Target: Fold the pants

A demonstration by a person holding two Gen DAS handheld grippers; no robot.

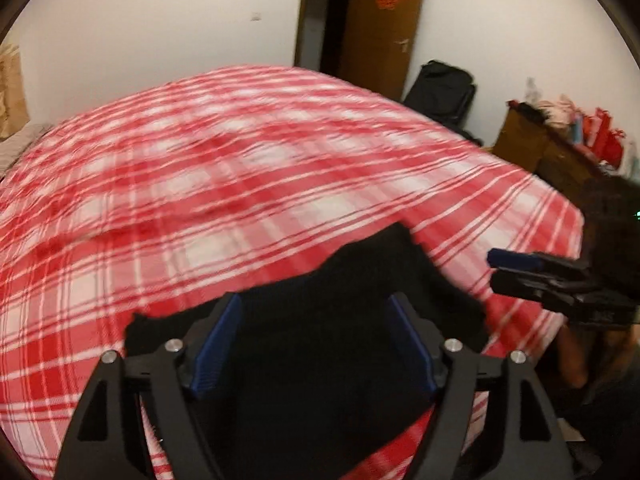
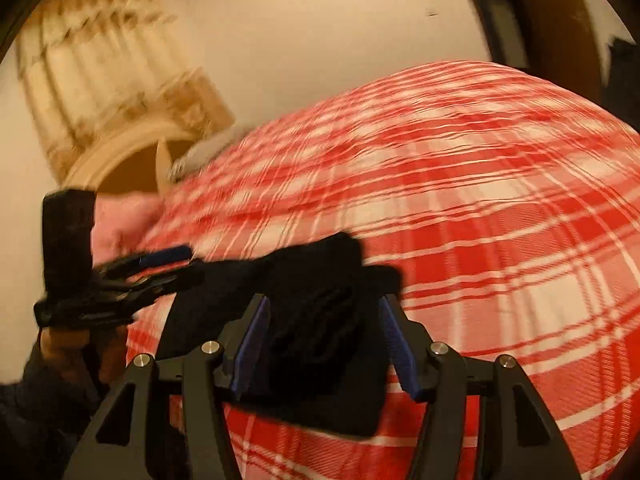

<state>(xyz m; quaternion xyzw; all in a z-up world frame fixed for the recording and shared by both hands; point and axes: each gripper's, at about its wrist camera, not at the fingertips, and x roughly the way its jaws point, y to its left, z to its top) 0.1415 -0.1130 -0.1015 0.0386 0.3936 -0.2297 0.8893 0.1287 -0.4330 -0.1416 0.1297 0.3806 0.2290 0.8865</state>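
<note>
At the left of the room, a cream patterned curtain (image 2: 108,80) is seen hanging against the pale wall, and a pink pillow (image 2: 120,220) is seen below it at the head of the bed. The bed is covered by a red and white plaid sheet (image 1: 200,184), on whose near edge the dark, almost black folded fabric pants (image 1: 340,312) are laid as a compact bundle.

The left tool (image 1: 316,344) is held over the pants with its blue-padded fingers (image 1: 218,344) spread wide; dark cloth is seen between them, but no pressure of the pads on it can be made out, so the tool is taken as open. In the right wrist view the left tool (image 2: 176,264) is seen from the side at the pants' left end.

The right tool (image 2: 324,344) is set about the bunched right part of the pants (image 2: 312,320), its blue pads (image 2: 252,344) standing partly apart on either side of the cloth; whether the cloth is gripped cannot be told.

Further right, a brown wooden door (image 1: 380,28), a black bag (image 1: 444,92) and a cluttered brown cabinet (image 1: 560,152) are seen against the wall.
</note>
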